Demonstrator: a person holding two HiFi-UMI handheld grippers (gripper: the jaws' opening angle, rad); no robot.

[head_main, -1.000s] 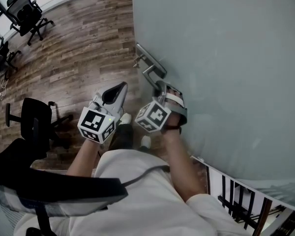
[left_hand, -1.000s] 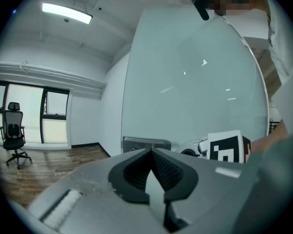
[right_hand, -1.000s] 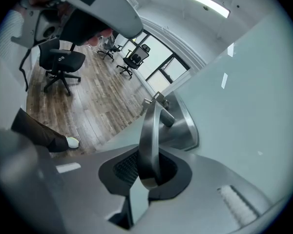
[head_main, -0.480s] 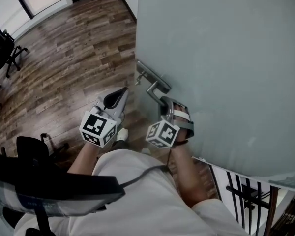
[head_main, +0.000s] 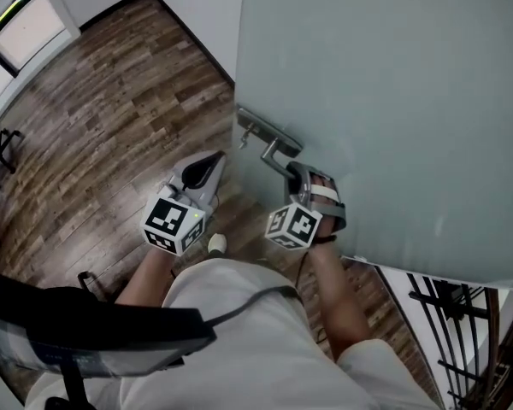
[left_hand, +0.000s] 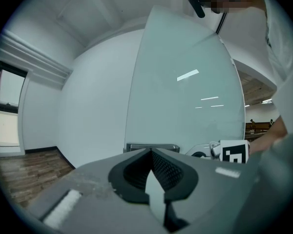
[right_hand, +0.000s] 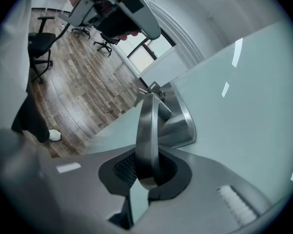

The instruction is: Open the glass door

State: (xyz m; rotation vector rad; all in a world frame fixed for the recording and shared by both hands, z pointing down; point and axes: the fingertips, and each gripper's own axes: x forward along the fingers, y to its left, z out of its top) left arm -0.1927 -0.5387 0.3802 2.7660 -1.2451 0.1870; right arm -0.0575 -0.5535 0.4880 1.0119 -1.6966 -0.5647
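The frosted glass door point(head_main: 393, 101) fills the right of the head view, with its metal lever handle point(head_main: 272, 150) on a lock plate near the door's left edge. My right gripper point(head_main: 291, 172) is shut on the lever's free end. In the right gripper view the lever point(right_hand: 147, 126) runs straight down between the pads of that gripper point(right_hand: 145, 172), with the lock plate point(right_hand: 178, 123) behind it. My left gripper point(head_main: 214, 159) hangs to the left of the handle, shut and holding nothing. In the left gripper view the left gripper point(left_hand: 150, 154) points at the door point(left_hand: 185, 82) and touches nothing.
Wood-plank floor point(head_main: 103, 135) spreads to the left. A white wall point(head_main: 197, 2) meets the door's edge at the top. Black railing point(head_main: 466, 314) shows past the door's bottom edge at the lower right. A dark office chair back point(head_main: 77, 331) is close behind me at the lower left.
The handle and my right gripper on it have shifted right and slightly down. My left gripper followed. The floor has swung round, and the office chairs at the left have left the view.
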